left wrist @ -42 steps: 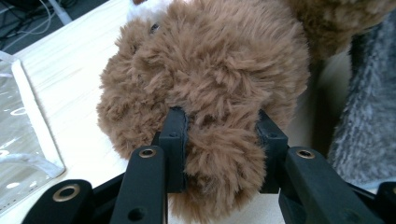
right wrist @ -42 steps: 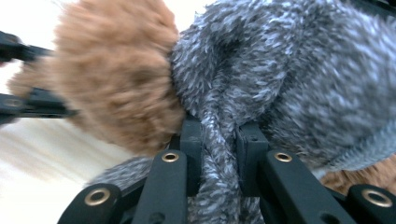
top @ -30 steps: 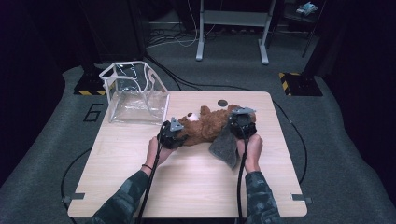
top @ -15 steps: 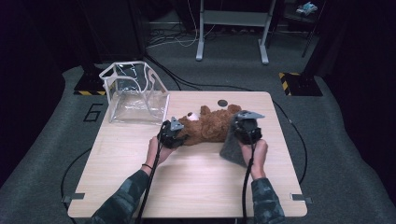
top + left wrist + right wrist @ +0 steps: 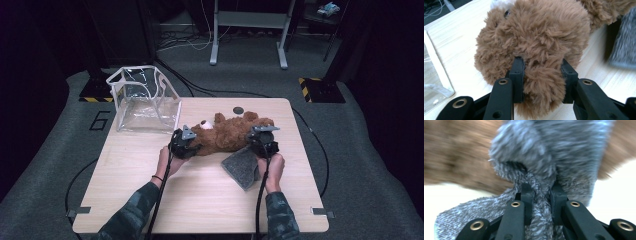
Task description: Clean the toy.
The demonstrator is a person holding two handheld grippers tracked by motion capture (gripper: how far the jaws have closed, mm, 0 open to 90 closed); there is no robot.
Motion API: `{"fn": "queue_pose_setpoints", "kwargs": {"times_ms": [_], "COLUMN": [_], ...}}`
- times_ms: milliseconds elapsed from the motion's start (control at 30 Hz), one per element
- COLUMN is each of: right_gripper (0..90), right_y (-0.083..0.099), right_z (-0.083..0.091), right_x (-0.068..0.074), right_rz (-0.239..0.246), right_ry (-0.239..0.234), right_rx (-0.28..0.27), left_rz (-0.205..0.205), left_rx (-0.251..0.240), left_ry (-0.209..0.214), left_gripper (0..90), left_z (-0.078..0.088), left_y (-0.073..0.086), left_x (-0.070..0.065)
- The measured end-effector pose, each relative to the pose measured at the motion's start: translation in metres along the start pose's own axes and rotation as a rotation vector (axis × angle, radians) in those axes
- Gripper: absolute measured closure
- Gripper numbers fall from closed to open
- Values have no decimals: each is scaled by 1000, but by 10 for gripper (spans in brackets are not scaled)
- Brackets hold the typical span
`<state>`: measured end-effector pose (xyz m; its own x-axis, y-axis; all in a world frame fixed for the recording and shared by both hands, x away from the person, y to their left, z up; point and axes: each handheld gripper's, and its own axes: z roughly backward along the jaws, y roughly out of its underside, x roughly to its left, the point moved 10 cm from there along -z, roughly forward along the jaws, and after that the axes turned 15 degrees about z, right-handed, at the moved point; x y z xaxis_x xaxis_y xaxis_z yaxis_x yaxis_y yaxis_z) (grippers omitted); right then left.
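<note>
We see a clear bag [image 5: 145, 100] standing open on the table [image 5: 200, 200], a little way left of the bear [image 5: 227, 135]. We cannot see anything inside it. The bear lies in the middle. Our left claw [image 5: 186, 144] squeezes the bear's fur. Our right claw [image 5: 263, 142] pinches the grey cloth [image 5: 242, 167] tight, just right of the bear. The right claw is lower now than before, and the cloth lies flatter.

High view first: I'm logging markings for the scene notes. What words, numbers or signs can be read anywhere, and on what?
"6": a large dark numeral on the grey floor mat, left of the table.
The bear, grey cloth and clear bag show no readable text.
</note>
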<state>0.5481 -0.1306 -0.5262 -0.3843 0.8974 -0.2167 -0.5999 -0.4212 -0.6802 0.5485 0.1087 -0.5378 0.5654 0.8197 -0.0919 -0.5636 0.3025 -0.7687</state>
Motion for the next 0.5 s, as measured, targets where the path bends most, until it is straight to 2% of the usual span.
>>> {"fn": "queue_pose_setpoints", "kwargs": {"times_ms": [33, 133, 200, 267, 433, 500], "right_gripper": [773, 773, 773, 772, 773, 773], "right_y": [4, 4, -6, -19, -41, -48], "right_z": [1, 8, 13, 13, 5, 5], "right_x": [-5, -5, 10, 26, 61, 75], "right_rz": [-25, -21, 1, 34, 67, 63], "right_ry": [-6, -33, -81, -108, -184, -232], "right_rx": [-2, -40, -81, -101, -127, -143], "left_rz": [-1, 3, 4, 3, 2, 3], "left_rx": [1, -2, -5, -4, 3, 0], "left_ry": [2, -3, -2, -2, 0, 4], "left_gripper": [638, 638, 638, 638, 636, 635], "left_z": [0, 0, 0, 0, 1, 1], "left_y": [0, 0, 0, 0, 0, 0], "left_x": [0, 0, -1, -1, -1, -2]}}
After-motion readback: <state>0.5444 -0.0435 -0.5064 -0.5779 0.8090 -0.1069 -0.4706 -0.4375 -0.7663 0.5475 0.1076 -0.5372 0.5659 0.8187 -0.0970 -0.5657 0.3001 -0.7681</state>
